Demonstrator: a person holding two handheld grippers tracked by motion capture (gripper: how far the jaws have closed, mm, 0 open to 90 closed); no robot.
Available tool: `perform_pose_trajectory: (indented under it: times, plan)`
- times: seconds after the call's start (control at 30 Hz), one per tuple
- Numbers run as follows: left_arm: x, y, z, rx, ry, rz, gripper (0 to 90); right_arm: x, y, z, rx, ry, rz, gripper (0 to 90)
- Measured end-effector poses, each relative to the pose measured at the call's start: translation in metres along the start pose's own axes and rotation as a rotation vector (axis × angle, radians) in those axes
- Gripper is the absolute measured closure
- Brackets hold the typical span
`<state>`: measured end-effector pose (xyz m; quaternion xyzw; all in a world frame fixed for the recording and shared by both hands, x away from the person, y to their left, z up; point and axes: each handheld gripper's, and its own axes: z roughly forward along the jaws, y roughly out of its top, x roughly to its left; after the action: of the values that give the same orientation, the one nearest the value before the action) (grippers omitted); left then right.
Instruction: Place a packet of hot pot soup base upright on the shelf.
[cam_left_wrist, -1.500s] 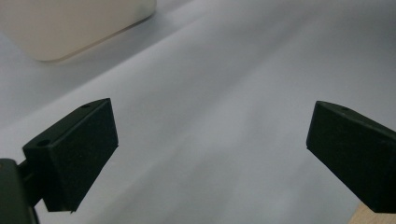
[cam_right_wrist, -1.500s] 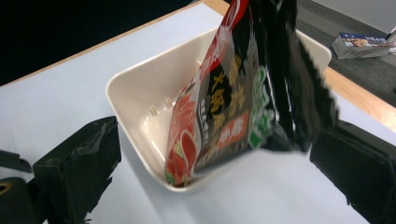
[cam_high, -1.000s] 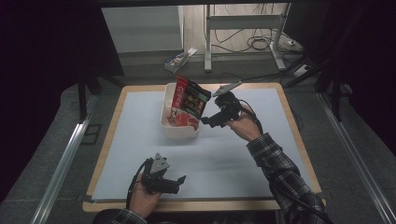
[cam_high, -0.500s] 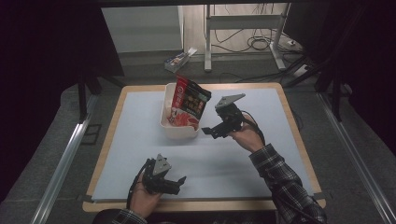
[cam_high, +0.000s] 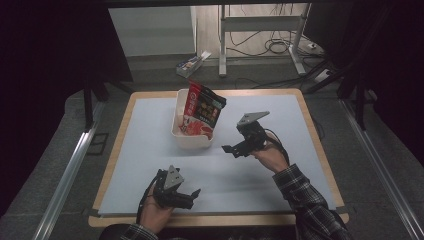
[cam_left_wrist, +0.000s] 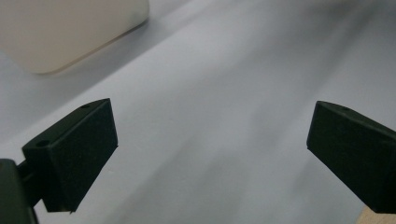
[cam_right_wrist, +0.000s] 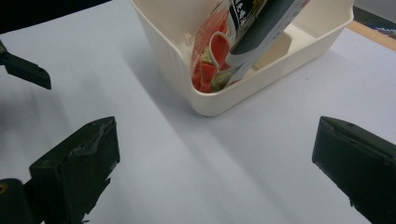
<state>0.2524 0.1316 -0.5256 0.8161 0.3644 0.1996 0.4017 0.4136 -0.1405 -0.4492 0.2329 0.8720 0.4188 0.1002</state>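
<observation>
Red snack packet (cam_high: 202, 112) now leans alone in the cream tub (cam_high: 192, 140) at upper centre, since the right gripper (cam_high: 234, 148) has backed off wide-jawed, likely done placing, while the left gripper (cam_high: 192, 196) rests wide at bottom.

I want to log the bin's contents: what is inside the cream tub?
One red snack bag stands tilted in the cream tub, its top leaning over the rim. The right gripper view shows bare tub floor beside it; whatever lies under the bag is hidden.
</observation>
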Motion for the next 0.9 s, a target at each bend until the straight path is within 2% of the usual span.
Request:
perform_pose_trajectory:
  times: [0.1, 0.37, 0.57, 0.9]
  plan:
    - [0.0, 0.0, -0.001, -0.017, -0.011, -0.003, 1.4, 0.0, -0.005, -0.005, -0.001, 0.002, 0.002, 0.4]
    - [0.0, 0.0, -0.002, -0.02, -0.01, 0.003, 1.3, 0.001, -0.017, -0.015, -0.014, 0.01, 0.02, 0.4]
    - [0.0, 0.0, -0.002, -0.021, -0.006, 0.002, 1.3, 0.004, -0.026, -0.023, 0.009, 0.004, 0.018, 0.0]
    - [0.003, 0.0, -0.003, -0.014, 0.007, 0.002, 1.3, 0.006, -0.041, -0.04, 0.004, 0.008, 0.062, 0.0]
